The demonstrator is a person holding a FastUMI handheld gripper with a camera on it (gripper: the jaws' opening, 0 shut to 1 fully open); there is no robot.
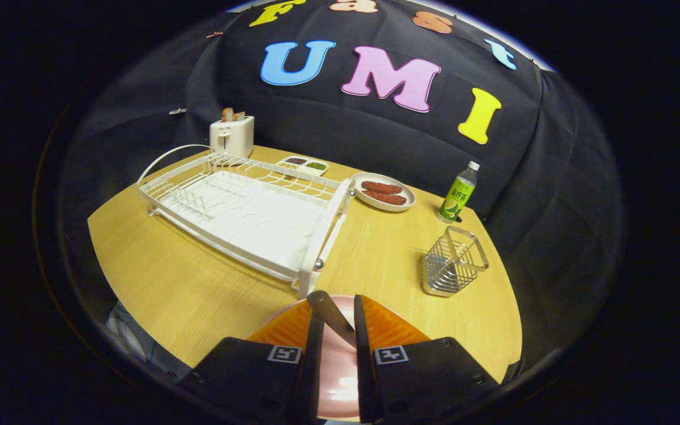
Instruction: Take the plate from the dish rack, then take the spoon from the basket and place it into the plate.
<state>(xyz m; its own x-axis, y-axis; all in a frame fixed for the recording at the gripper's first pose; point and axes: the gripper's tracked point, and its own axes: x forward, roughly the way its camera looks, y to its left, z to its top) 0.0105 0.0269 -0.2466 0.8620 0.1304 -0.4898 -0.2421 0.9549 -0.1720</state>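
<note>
My gripper [335,330] is shut on the spoon [329,313], whose metal handle slants up and to the left from between the fingers. Right under the fingers, on the wooden table at its near edge, lies the pink plate [340,378]. The fingers hide much of the plate, and the spoon's bowl end is hidden too. The white dish rack [245,206] stands beyond the fingers to the left, with nothing in it. The wire basket [453,261] stands beyond the fingers to the right, tilted and holding nothing.
A white toaster [232,134] with toast stands behind the rack. A small tray of dips [303,165], a dish with sausages [384,192] and a green bottle [458,193] stand along the back of the table [186,283].
</note>
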